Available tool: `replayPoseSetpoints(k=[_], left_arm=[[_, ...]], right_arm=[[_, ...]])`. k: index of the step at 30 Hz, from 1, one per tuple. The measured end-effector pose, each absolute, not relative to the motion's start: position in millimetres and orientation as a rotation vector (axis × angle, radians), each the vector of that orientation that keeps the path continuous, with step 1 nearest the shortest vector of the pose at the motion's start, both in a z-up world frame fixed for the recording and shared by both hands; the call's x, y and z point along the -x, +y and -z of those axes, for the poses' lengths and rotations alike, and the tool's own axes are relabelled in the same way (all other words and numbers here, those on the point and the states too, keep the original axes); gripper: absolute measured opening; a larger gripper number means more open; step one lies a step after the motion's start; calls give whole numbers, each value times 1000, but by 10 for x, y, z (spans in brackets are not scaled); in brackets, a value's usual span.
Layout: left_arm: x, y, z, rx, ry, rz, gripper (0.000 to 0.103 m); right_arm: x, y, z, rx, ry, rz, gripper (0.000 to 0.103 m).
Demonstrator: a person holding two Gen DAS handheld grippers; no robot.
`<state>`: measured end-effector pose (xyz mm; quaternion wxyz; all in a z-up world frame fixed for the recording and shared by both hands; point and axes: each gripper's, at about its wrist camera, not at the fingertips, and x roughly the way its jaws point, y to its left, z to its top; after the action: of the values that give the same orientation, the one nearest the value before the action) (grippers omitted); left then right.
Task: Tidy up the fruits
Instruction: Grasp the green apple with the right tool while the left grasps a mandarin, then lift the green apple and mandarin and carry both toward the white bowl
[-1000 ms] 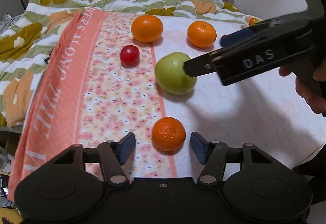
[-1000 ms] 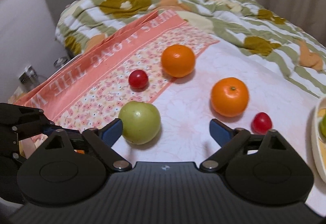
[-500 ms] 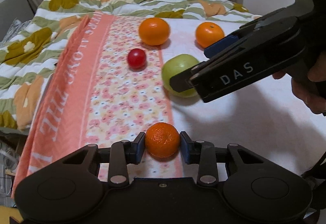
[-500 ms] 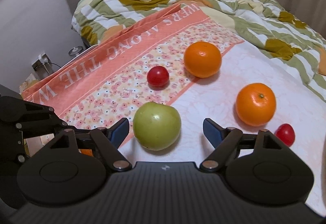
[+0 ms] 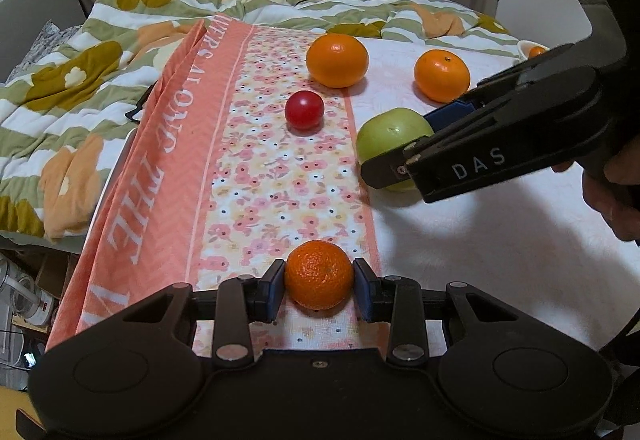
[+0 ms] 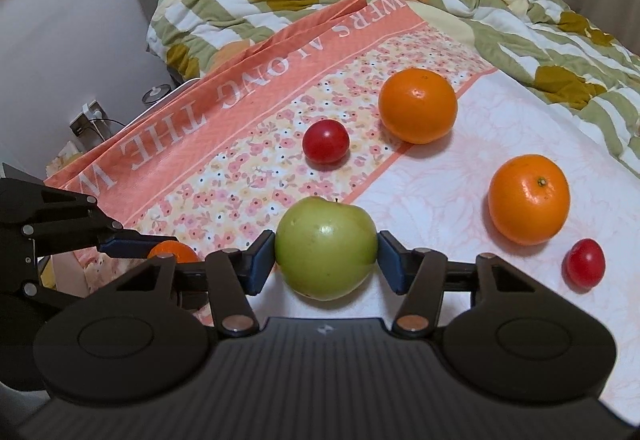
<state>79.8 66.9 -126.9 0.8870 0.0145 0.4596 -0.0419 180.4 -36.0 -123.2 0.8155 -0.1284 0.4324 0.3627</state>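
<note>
My left gripper (image 5: 319, 284) clamps the mandarin (image 5: 319, 274) at lower centre; my right gripper (image 6: 326, 260) pinches the green apple (image 6: 326, 248) mid-frame.

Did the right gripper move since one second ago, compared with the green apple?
Yes. The right gripper came forward around the green apple and closed on it.

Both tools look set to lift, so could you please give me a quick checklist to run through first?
1. Left tool pads touch both sides of the mandarin: ok.
2. Right tool pads touch both sides of the green apple: ok.
3. Grips firm enough to lift: cannot tell.
4. Two oranges and the red tomato lie apart from both tools: ok.
5. Bowl reachable: cannot tell, only its edge shows.
</note>
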Motion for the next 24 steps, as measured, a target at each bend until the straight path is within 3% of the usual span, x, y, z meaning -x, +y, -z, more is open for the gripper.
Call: replayPoseSetpoints(k=[24], left_arm=[[-741,673,510,-61,795,165,39]], right_arm=[[-1157,-991,457,167,820,-534,70]])
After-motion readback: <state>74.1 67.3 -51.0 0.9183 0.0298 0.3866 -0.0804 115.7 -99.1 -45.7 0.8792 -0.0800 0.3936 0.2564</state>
